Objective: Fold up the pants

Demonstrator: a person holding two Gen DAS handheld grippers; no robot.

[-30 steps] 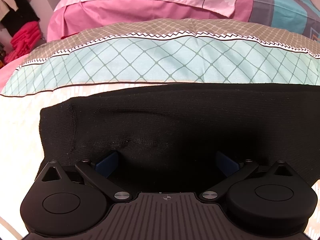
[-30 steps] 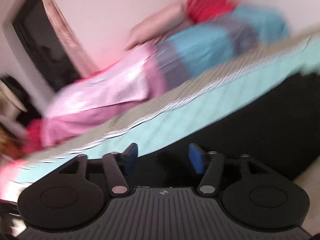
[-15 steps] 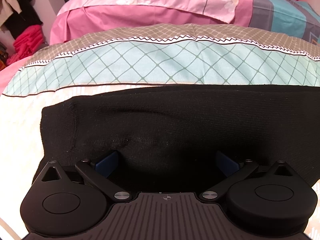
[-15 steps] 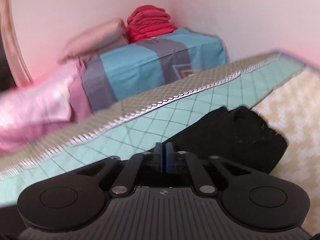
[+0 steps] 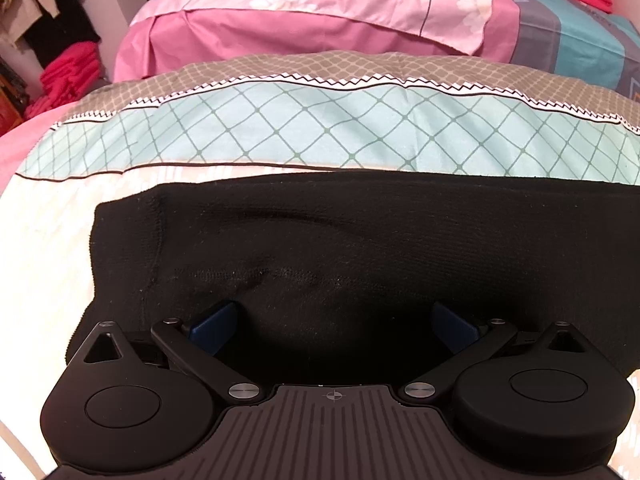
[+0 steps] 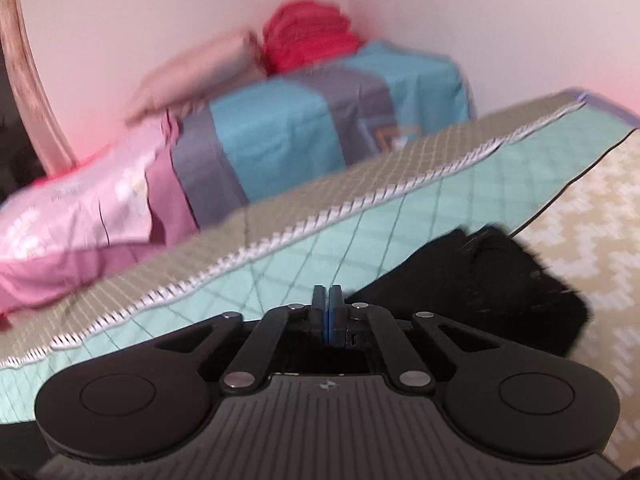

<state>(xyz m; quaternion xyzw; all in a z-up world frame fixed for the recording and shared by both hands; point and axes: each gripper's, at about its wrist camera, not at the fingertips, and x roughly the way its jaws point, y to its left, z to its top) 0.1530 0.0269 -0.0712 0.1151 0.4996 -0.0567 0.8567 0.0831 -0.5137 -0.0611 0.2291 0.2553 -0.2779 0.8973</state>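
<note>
The black knit pants [image 5: 360, 248] lie flat across the bed, with the waistband end at the left in the left wrist view. My left gripper [image 5: 334, 322] is open, its blue pads spread wide just over the near edge of the pants, holding nothing. In the right wrist view, the far end of the pants [image 6: 500, 280] lies crumpled to the right of the fingers. My right gripper [image 6: 328, 312] is shut with its pads pressed together; the view is blurred and I see no cloth between them.
The bed has a cream zigzag sheet [image 6: 592, 232] and a teal-and-tan diamond quilt [image 5: 320, 128] behind the pants. Pink bedding [image 5: 320, 20] and a blue-grey folded blanket [image 6: 304, 140] sit further back, with a red clothes stack [image 6: 312, 36] by the wall.
My right gripper closed from open to shut and swung right toward the pants' end. The left gripper stayed open and tilted slightly, the pants unmoved.
</note>
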